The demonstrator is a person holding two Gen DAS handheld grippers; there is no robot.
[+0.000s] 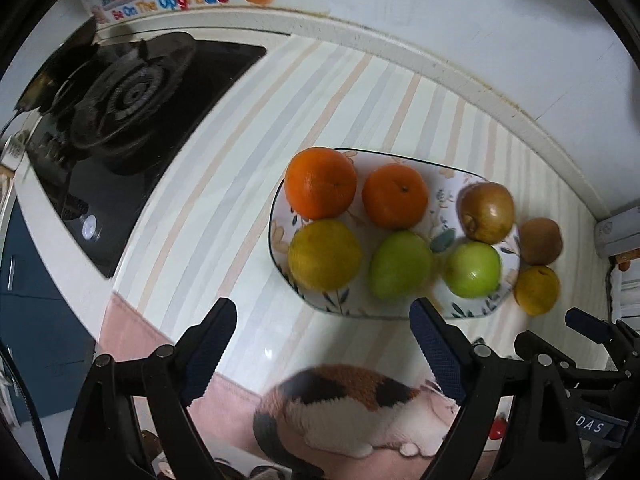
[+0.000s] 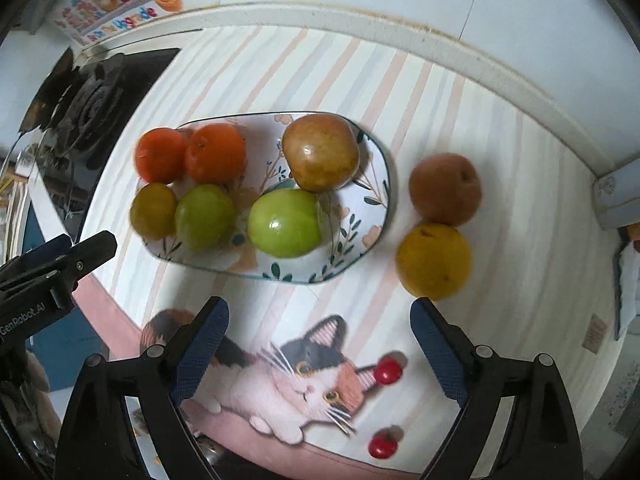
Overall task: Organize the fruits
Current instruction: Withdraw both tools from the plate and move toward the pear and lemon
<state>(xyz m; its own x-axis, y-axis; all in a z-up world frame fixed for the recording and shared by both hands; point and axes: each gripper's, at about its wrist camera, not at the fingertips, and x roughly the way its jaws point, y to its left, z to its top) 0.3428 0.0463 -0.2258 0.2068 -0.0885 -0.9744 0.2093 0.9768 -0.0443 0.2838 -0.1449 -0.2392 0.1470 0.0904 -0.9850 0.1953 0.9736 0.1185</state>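
A floral plate (image 1: 276, 216) (image 2: 384, 184) lies on the striped mat. On it are two oranges (image 1: 320, 182) (image 1: 394, 196), a yellow citrus (image 1: 325, 254), two green fruits (image 1: 400, 264) (image 2: 286, 223) and a brownish-green fruit (image 2: 320, 153). Off the plate, to its right, a brown fruit (image 2: 445, 190) and a yellow fruit (image 2: 434, 260) rest on the mat, touching each other. My left gripper (image 1: 322, 312) hangs open above the plate's near edge, nothing between its fingers. My right gripper (image 2: 320, 308) is open and empty too, above the mat near the plate.
A black gas stove (image 1: 128, 96) fills the counter's left end. The mat carries a printed cat (image 2: 304, 380). A white wall with a raised ledge (image 2: 400, 28) runs behind. A white box (image 2: 616, 196) sits at the right edge. The left gripper's finger (image 2: 80, 252) shows in the right wrist view.
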